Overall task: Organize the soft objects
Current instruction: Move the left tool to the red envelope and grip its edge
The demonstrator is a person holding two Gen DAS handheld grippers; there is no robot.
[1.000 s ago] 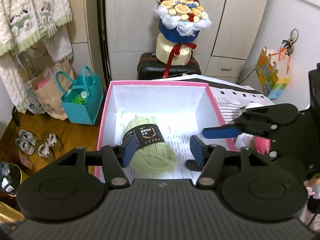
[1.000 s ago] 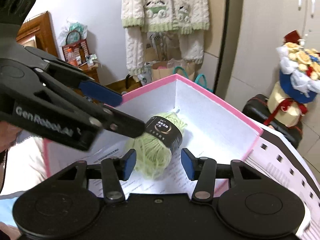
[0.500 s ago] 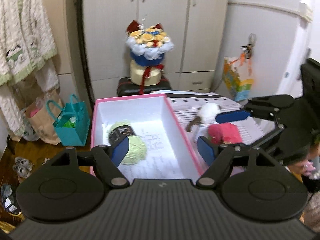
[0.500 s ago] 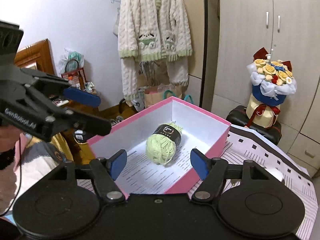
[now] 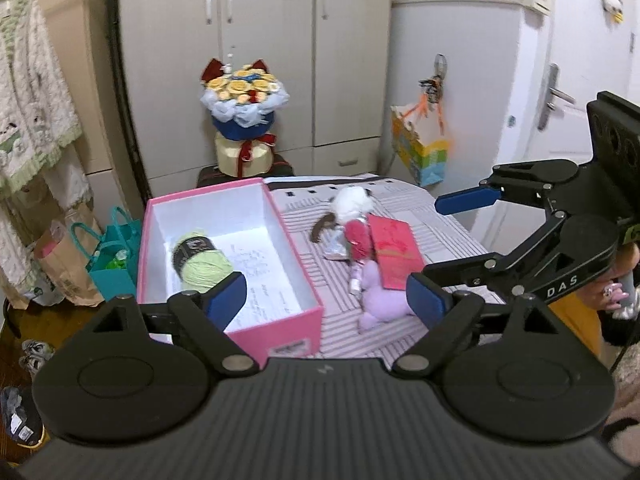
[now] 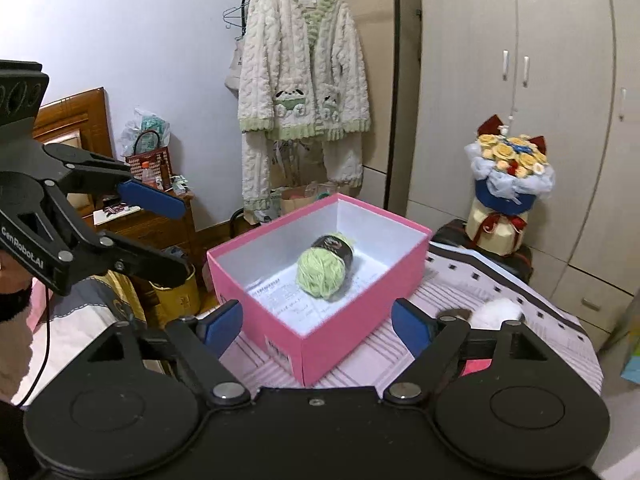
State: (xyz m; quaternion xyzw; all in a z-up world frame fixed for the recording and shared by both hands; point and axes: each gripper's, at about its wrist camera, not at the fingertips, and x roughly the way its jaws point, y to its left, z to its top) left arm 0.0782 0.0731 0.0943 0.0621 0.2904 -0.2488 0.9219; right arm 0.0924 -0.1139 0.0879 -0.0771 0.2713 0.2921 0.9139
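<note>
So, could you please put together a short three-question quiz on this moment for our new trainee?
1. True or false: the green yarn ball lies inside the pink box.
2. Which lies on the striped cloth outside the box: (a) a purple plush toy, (b) a pair of scissors, (c) a mug?
3. Fill in: the left gripper and the right gripper both stand ____, with nothing between their jaws.

Key: 1 true; 2 a; 3 open, as their jaws have just been opening.
</note>
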